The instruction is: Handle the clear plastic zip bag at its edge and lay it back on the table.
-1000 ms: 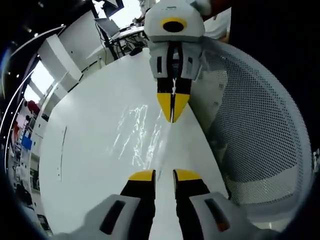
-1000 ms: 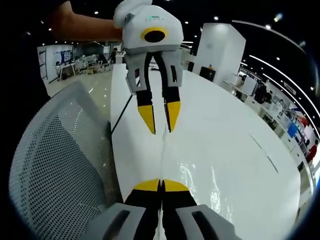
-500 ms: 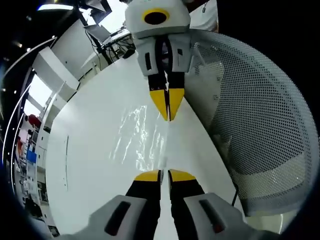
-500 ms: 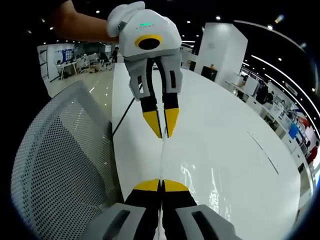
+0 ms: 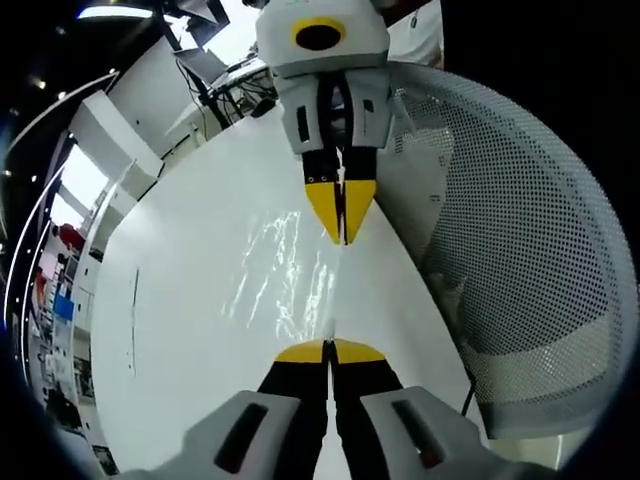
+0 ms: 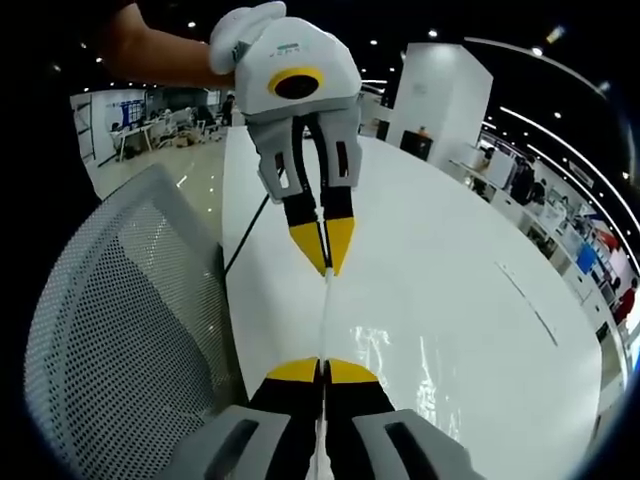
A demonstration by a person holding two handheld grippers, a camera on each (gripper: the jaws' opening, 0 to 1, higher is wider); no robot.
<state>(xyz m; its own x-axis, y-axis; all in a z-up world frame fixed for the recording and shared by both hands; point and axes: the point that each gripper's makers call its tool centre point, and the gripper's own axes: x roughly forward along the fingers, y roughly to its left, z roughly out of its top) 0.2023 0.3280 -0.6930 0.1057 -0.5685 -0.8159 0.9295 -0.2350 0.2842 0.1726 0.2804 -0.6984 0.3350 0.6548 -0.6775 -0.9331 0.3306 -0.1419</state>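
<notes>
The clear plastic zip bag (image 5: 285,275) lies over the white table (image 5: 170,300), showing mostly as bright glints. Its near edge is stretched in a straight line between the two grippers. At the bottom of the left gripper view, my left gripper (image 5: 330,347) is shut on one end of that edge. My right gripper (image 5: 342,218) comes in from the top, its yellow tips pinched on the other end. In the right gripper view, my right gripper (image 6: 322,366) is shut on the bag (image 6: 385,350), and the left gripper (image 6: 326,250) faces it above the table (image 6: 450,250).
A grey mesh chair back (image 5: 510,230) stands against the table's edge, close beside both grippers, and sits at the left in the right gripper view (image 6: 120,320). A person's forearm (image 6: 160,50) holds the left gripper. Office desks and lights lie beyond the table.
My left gripper's jaws, apart one second ago, have closed onto the bag's edge. The right gripper has stayed shut on the bag. Both views have shifted slightly.
</notes>
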